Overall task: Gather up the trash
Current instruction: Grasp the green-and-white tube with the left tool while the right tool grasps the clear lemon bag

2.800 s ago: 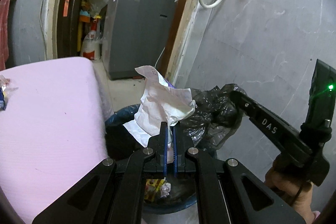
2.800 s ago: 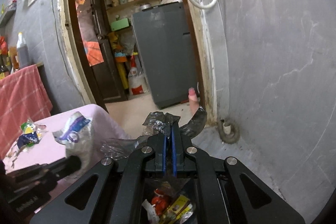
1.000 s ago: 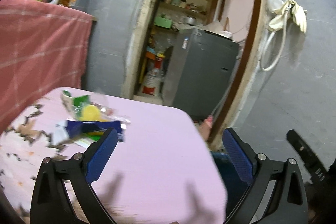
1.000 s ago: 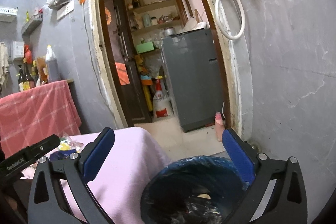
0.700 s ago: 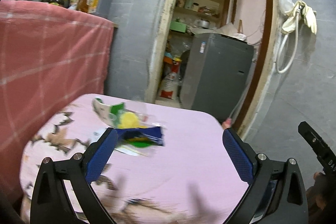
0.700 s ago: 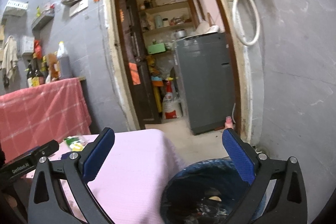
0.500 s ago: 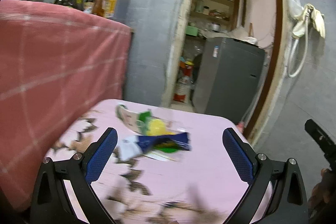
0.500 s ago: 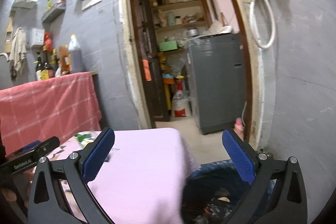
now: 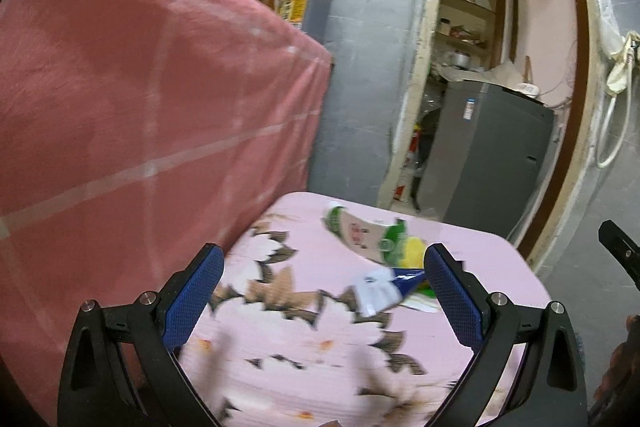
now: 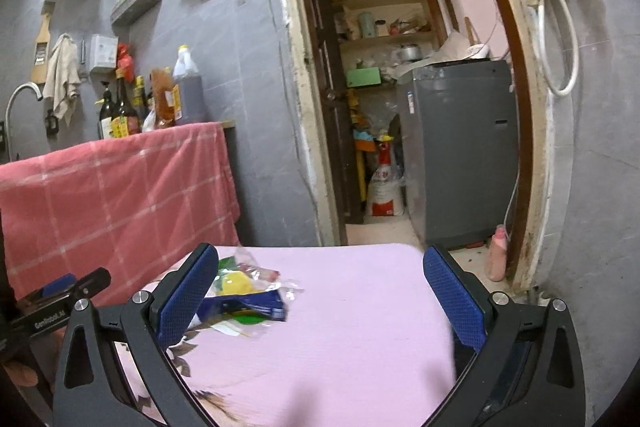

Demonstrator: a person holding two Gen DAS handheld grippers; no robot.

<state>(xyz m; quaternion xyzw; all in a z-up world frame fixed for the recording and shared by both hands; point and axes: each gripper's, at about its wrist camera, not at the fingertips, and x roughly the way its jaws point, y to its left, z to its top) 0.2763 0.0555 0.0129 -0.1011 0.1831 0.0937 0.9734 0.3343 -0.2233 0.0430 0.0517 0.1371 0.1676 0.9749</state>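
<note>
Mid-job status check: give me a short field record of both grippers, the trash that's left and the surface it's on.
left gripper: open, empty, above the table
right gripper: open, empty, above the table
remaining trash: pile of wrappers, blue, green and yellow packets overlapping
surface: table with pink cloth, floral print at the near left part
pile position: toward the table's far left side, seen from the right wrist view
trash bin: not in view
image quality: left wrist view motion-blurred
</note>
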